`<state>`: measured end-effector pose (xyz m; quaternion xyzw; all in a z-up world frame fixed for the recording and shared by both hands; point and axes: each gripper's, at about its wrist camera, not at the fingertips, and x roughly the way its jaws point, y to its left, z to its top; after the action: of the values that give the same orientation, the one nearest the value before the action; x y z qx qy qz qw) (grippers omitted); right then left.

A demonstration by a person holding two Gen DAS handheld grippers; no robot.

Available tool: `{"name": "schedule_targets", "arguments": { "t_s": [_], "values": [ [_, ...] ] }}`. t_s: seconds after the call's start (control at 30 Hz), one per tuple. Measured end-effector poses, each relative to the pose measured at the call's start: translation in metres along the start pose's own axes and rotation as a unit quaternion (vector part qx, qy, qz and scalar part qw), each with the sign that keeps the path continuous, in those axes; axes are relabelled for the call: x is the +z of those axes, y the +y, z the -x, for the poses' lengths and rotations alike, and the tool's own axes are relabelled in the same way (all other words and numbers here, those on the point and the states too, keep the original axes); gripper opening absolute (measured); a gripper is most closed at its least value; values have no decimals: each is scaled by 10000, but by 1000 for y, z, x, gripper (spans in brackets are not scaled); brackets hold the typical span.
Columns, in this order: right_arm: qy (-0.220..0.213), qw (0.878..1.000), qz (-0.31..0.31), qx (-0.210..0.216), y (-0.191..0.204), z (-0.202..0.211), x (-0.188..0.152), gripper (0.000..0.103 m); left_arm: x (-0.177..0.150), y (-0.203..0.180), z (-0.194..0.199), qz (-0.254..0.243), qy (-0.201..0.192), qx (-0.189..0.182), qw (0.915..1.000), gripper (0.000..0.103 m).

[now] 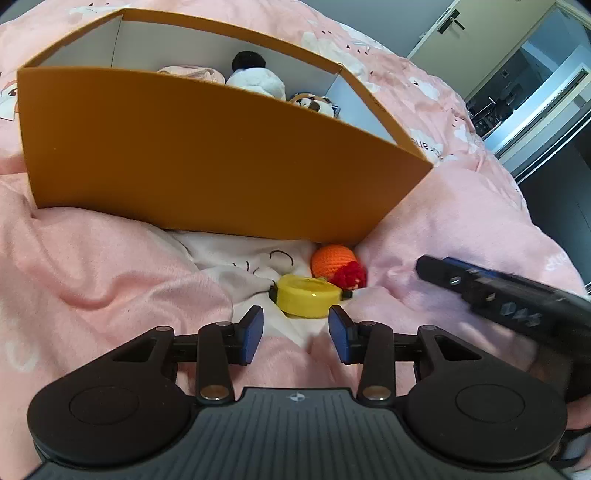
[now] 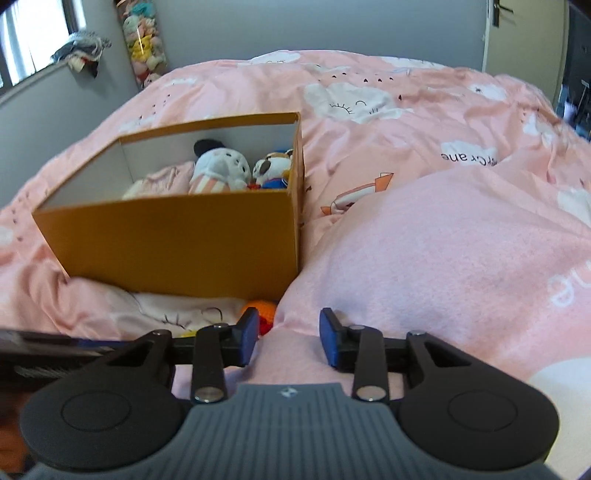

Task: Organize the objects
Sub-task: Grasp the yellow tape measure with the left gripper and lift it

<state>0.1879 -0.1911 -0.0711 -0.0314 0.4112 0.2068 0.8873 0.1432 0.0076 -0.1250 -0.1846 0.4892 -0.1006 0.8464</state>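
A yellow tape measure (image 1: 306,300) lies on the white patch of the pink bedspread, just beyond the tips of my left gripper (image 1: 295,318). That gripper is open and its pads touch nothing. Behind the tape measure an orange crochet ball (image 1: 331,260) with a red tuft (image 1: 351,276) rests against the front wall of the orange box (image 1: 184,155). My right gripper (image 2: 289,322) is open over a fold of blanket, with the orange ball (image 2: 264,307) just left of its left finger. One of its fingers (image 1: 443,275) reaches in from the right in the left wrist view.
The orange box (image 2: 184,236) holds a white plush with a black top (image 2: 221,166), a brown-and-white plush (image 2: 271,168) and a pink one (image 1: 192,72). A raised pink blanket fold (image 2: 443,251) bulges to the right of the box. A door (image 1: 461,26) stands far right.
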Motion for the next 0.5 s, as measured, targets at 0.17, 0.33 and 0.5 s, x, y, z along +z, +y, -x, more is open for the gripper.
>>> {"name": "schedule_targets", "arguments": {
  "t_s": [0.17, 0.33, 0.5],
  "values": [
    [36, 9993, -81, 372, 0, 0, 21, 38, 1, -16, -6, -566, -181, 192, 9980, 48],
    [113, 9981, -211, 560, -2, -9, 33, 38, 8, -24, -28, -633, 84, 224, 9977, 49],
    [257, 9973, -216, 654, -7, -19, 32, 39, 6, -21, -43, -515, 186, 229, 9982, 61]
  ]
}}
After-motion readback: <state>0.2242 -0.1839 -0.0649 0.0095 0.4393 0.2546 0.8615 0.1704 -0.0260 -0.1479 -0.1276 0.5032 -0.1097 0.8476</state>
